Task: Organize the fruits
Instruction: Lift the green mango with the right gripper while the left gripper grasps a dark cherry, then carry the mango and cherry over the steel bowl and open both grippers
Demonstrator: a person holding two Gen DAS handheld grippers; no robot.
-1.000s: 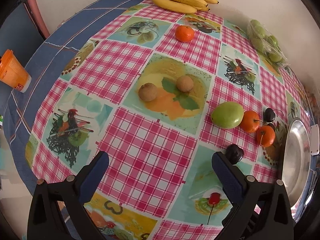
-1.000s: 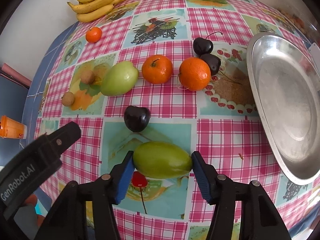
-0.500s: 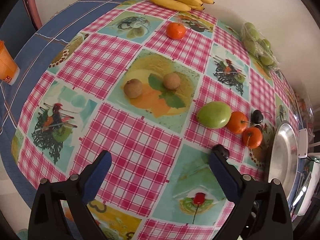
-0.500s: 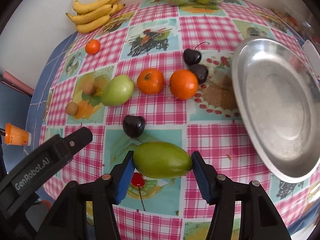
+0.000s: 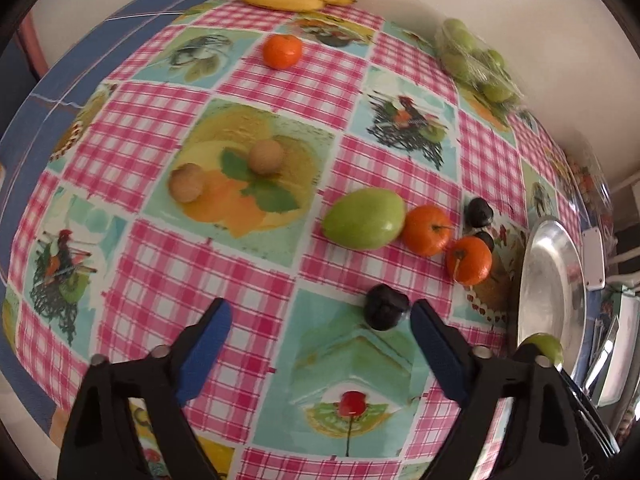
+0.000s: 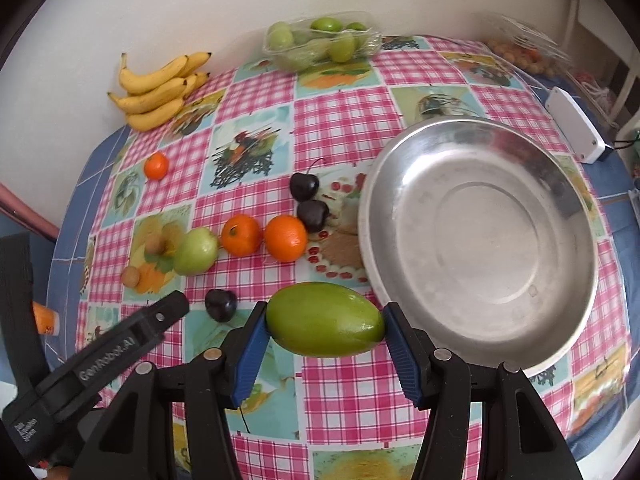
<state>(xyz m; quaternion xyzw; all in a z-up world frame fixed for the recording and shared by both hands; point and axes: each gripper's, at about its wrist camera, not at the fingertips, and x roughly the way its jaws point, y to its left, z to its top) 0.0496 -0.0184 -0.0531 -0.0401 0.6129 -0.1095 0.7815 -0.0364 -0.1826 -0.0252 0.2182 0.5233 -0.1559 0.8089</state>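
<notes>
Carrying the oblong green mango (image 6: 324, 319), the right gripper (image 6: 325, 330) clamps it lengthwise above the checked tablecloth (image 6: 340, 128), just left of the round steel bowl (image 6: 478, 236); next, release over it. Left gripper (image 5: 320, 344), empty, is closing near a dark cherry (image 5: 386, 306).

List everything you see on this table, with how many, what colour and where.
mango: 1, green, held between the right jaws, off the cloth
apple: 1, green, mid-table, left of two oranges
oranges: 3, orange, two mid-table side by side, one near the bananas
cherries: 3, dark, two by the dish, one near the left jaws
brown fruits: 2, tan, left of the apple
bananas: 1 bunch, yellow, far left by the wall
punnet: 1, clear, green fruit inside, far edge
dish: 1, steel, right side
tablecloth: 1, pink check
left gripper: jaws closing, nothing gripped
right gripper: shut on mango
</notes>
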